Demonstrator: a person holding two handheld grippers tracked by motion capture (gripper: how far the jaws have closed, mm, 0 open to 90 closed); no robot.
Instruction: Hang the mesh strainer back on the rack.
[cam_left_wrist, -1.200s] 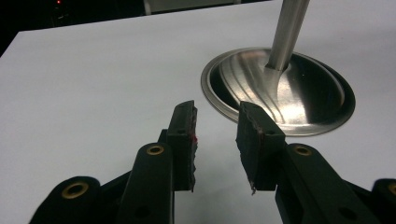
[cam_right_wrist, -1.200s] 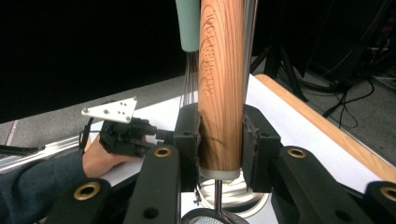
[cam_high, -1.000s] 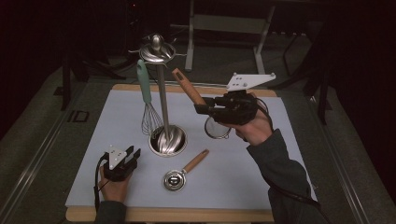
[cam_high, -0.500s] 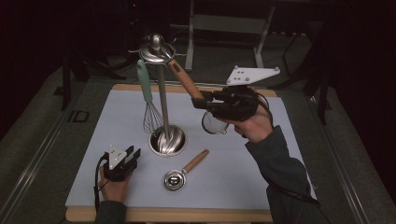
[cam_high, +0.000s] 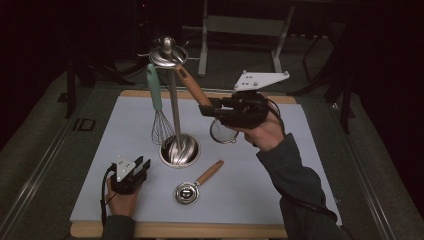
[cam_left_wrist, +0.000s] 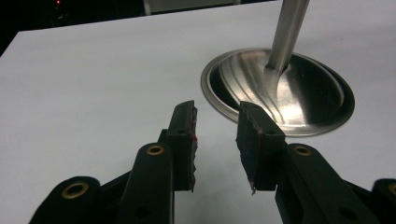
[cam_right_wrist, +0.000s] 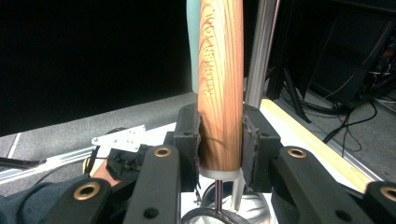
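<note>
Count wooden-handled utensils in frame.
2. One strainer clamped by its wooden handle in the right claw, raised toward the rack top; one small scoop lying on the mat.

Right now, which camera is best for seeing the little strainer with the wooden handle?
The high view: the whole strainer shows, mesh bowl hanging, handle tip up by the stand's top. The right gripper view has its wooden handle close between the right gripper pads, plus a bit of rim.

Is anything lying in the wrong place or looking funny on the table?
One thing: a small scoop with a wooden handle lies flat on the mat, while the whisk hangs from the metal stand. The right gripper holds a strainer by its wooden handle, tilted up toward the stand's top. Nothing looks spilled or broken.
</note>
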